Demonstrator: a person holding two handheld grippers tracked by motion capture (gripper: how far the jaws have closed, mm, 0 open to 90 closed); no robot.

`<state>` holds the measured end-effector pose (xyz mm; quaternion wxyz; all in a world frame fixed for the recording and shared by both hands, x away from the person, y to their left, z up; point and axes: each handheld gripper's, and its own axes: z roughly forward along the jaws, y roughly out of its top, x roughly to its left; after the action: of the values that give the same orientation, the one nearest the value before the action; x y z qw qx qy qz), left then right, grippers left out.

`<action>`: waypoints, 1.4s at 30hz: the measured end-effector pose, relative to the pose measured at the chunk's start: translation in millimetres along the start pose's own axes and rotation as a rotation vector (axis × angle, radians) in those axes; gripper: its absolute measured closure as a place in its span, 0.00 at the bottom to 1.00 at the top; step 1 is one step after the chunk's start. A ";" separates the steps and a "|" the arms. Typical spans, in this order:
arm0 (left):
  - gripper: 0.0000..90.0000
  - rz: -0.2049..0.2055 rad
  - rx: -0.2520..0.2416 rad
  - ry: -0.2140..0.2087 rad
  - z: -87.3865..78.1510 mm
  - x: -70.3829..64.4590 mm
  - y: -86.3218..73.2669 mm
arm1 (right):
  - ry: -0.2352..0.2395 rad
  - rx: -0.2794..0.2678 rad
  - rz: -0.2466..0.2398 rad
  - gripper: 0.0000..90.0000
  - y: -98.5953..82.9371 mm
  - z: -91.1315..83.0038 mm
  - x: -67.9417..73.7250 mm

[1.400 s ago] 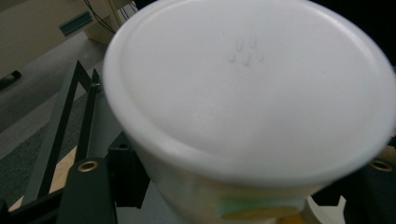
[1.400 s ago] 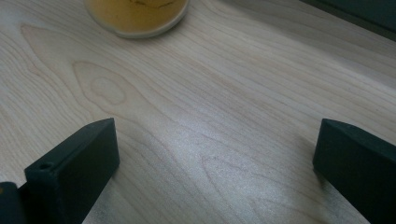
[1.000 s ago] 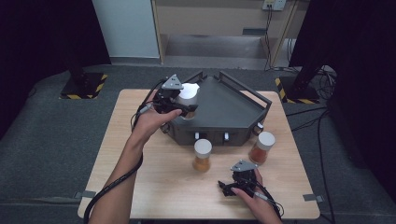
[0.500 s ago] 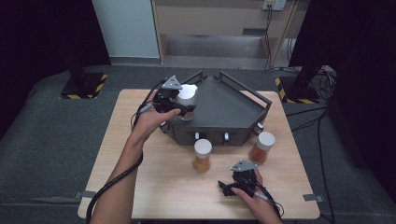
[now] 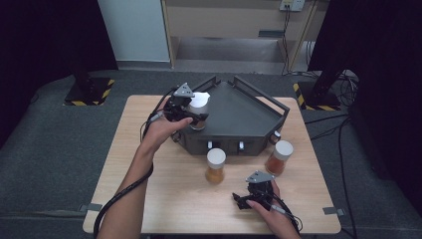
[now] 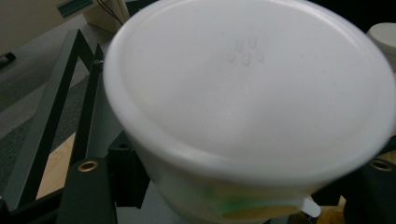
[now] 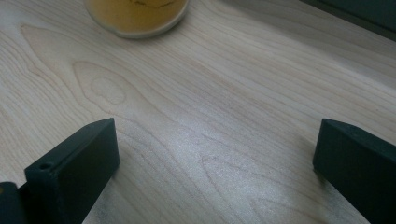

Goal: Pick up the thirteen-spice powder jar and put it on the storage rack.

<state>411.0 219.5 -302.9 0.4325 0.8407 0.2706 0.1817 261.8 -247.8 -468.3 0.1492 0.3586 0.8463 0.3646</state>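
Note:
My left gripper point(image 5: 193, 116) is shut on a white-lidded jar point(image 5: 199, 99) and holds it over the left corner of the dark tray point(image 5: 241, 117). In the left gripper view the jar's white lid point(image 6: 252, 79) is very close and hides most of the jaws, with a yellowish-green band showing under it. My right gripper point(image 5: 247, 197) rests open on the wooden table point(image 5: 164, 194) near the front edge. Nothing lies between its jaws point(image 7: 215, 163). A jar of yellow-orange contents point(image 5: 216, 166) point(image 7: 135, 11) stands just beyond it.
A second white-lidded jar point(image 5: 278, 157), with reddish-orange contents, stands on the table at the tray's right front corner. The tray has raised rails point(image 5: 261, 94) along its back sides. Cables trail from both grippers toward the front edge.
The left gripper and its jar have sunk slightly toward the tray's left corner. The right gripper has stayed where it was.

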 end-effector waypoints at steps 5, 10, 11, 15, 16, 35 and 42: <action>0.32 -0.003 -0.003 0.004 3.3 -0.3 -1.3 | 0.000 0.000 0.000 0.00 0.0 0.0 -0.1; 0.32 0.000 -0.003 0.002 6.1 0.0 -2.8 | 0.001 0.000 -0.001 0.00 -0.1 -0.1 -0.4; 0.32 -0.004 -0.005 0.003 6.6 0.2 -3.6 | 0.001 0.000 -0.001 0.00 -0.1 -0.1 -0.4; 0.32 -0.011 -0.009 0.005 7.9 1.6 -7.1 | 0.002 -0.001 -0.001 0.00 -0.3 0.0 -0.5; 0.32 -0.014 -0.010 0.003 8.1 2.4 -8.2 | 0.002 -0.001 -0.001 0.00 -0.3 0.0 -0.5; 0.31 -0.063 -0.019 -0.005 11.7 10.3 -12.7 | 0.002 -0.001 0.000 0.00 -0.2 -0.1 -0.5; 0.19 -0.070 0.000 0.000 14.2 8.4 -11.7 | 0.002 -0.001 -0.001 0.00 -0.2 -0.1 -0.5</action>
<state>421.8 221.3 -319.8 0.4387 0.8306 0.2997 0.1666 262.0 -248.2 -468.4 0.1484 0.3578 0.8465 0.3652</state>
